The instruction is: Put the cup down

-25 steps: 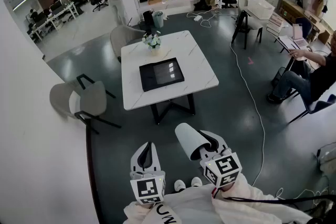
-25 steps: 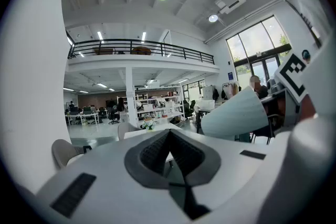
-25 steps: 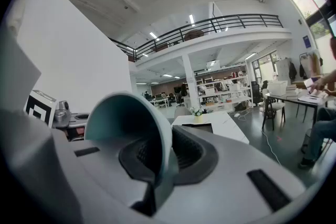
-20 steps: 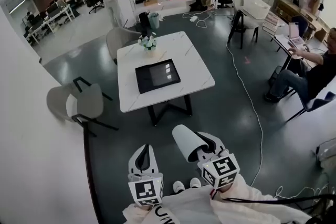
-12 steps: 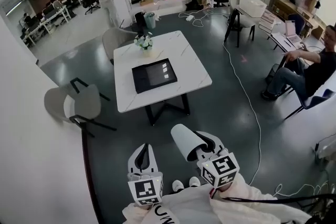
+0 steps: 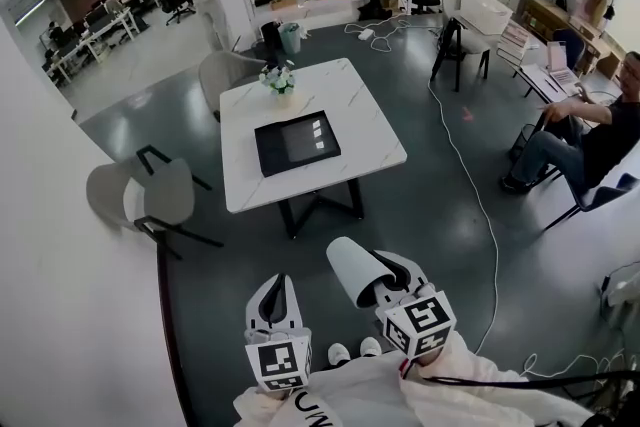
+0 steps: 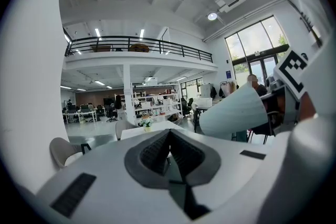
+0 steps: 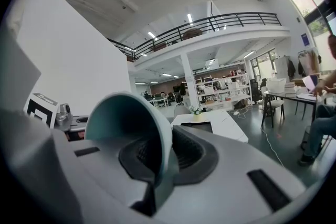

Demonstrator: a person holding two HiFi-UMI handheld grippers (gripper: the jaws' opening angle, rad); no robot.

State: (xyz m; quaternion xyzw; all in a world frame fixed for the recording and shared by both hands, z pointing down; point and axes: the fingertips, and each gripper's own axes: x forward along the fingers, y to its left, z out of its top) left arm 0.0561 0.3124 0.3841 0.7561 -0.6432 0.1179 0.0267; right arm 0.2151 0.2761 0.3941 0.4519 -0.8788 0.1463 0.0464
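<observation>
The right tool (image 8: 165, 152) is clamped on the wall of the white cup (image 8: 131, 123), with one jaw inside the mouth and one outside. The cup is carried tipped on its side, base pointing forward. It is in the air over the dark floor, close in front of the person's body. The left tool (image 7: 169, 149) is just beside it, jaws together with nothing between them.

Over the last second neither tool has shifted and the grip is unchanged. Only the head view has drifted slightly, so the white worktop (image 6: 350, 105) sits a little differently in frame. The worktop carries a black tray (image 6: 297, 143) and a small flower pot (image 6: 279, 80), and stands well apart ahead.

Judgement: the put-down has not begun. The cup is over no surface and would need carrying to the worktop and righting before release.
</observation>
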